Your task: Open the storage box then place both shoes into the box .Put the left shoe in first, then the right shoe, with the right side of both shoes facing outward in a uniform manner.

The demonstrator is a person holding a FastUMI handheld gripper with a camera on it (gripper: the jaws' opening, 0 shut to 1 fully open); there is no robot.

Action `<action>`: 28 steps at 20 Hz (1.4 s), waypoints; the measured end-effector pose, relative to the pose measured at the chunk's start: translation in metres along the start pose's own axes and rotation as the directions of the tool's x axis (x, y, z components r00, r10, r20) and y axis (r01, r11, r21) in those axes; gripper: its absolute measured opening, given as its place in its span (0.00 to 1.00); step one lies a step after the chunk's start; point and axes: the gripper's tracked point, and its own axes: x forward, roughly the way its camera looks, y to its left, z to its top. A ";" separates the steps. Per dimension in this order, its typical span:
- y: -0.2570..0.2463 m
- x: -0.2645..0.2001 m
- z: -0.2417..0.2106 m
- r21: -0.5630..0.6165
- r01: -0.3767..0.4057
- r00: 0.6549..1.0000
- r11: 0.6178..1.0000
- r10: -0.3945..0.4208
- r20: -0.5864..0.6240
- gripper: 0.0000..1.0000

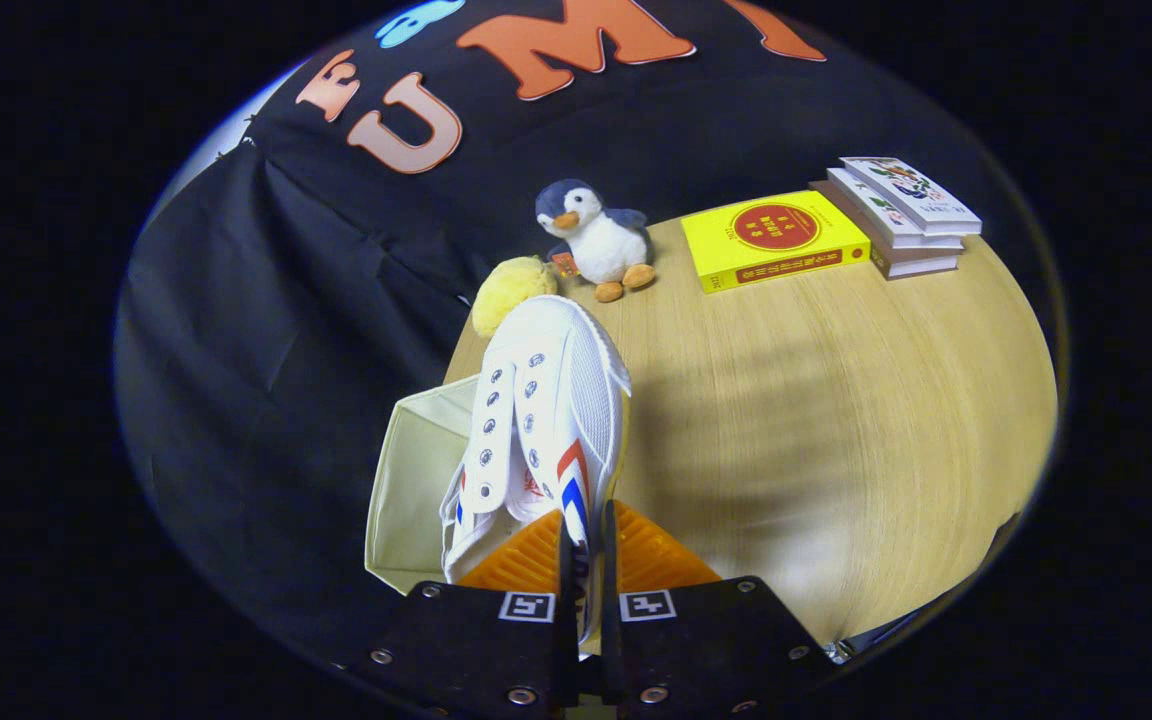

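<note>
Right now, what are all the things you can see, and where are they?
shoe: one, white with red and blue stripes, held between the fingers, above the box
storage box: one, cream, open, at the table's edge
table: one, light wood
penguin toy: one, grey and white, beyond the shoe
yellow plush: one, beside the penguin
yellow book: one, flat on the table
stacked books: about three, whitish, next to it
gripper: one, shut on the shoe

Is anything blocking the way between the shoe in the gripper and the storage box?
Nothing visible does. The gripper is shut on the white shoe's side wall, and the open storage box sits directly beside and under it, with no object between them.
</note>
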 end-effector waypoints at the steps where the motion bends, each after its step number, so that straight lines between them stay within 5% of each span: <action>1: 0.010 0.003 -0.001 0.001 -0.003 1.000 1.000 0.003 -0.007 0.09; 9: 0.095 0.018 -0.004 -0.039 -0.068 0.997 0.997 0.067 -0.028 0.09; 15: 0.129 0.045 -0.034 -0.077 -0.050 0.992 0.996 0.040 -0.115 0.09; 28: 0.106 0.094 -0.060 -0.099 0.176 0.964 0.979 -0.192 -0.186 0.09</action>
